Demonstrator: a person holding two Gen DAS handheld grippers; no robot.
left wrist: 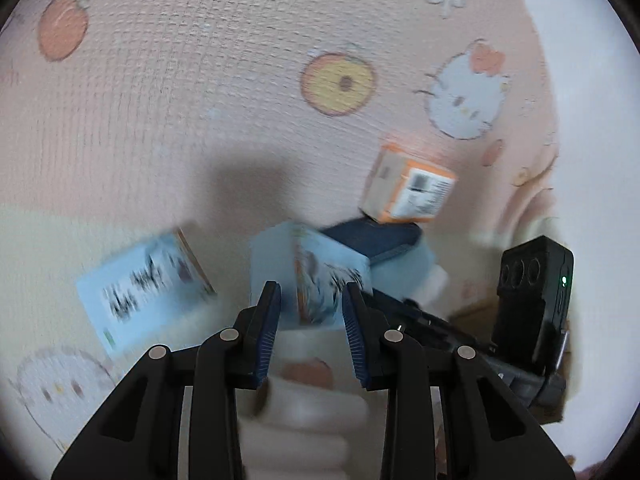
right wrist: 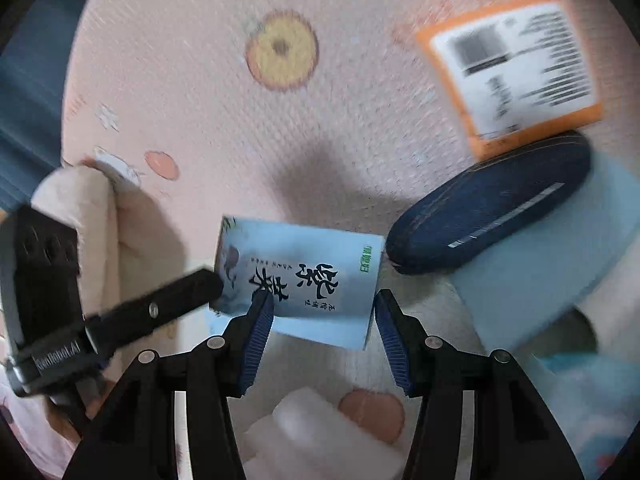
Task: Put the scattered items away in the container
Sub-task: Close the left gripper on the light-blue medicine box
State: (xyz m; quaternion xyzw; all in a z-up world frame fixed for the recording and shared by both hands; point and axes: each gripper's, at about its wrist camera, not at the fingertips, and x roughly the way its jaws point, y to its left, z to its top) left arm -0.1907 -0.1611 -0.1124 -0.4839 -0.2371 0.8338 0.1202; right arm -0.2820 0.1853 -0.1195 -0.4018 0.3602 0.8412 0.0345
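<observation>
Right wrist view: right gripper (right wrist: 322, 312), jaws wide and empty; pale blue box (right wrist: 300, 276) lies just ahead between the tips, long axis crosswise. Beyond: navy case (right wrist: 488, 224), orange box (right wrist: 516, 68). Left gripper (left wrist: 310, 304) open, farther off.

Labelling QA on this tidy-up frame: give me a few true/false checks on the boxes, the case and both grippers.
1. The right gripper is open, with the pale blue box printed with black calligraphy just beyond its fingers. True.
2. The orange-edged cardboard box with a white barcode label lies flat, apart from everything. False: it leans against the dark blue oval zip case.
3. The surface is a pink quilted mat with cartoon prints. True.
4. The left gripper is clamped shut. False: its fingers stand apart, with a second pale blue box ahead of them.
</observation>
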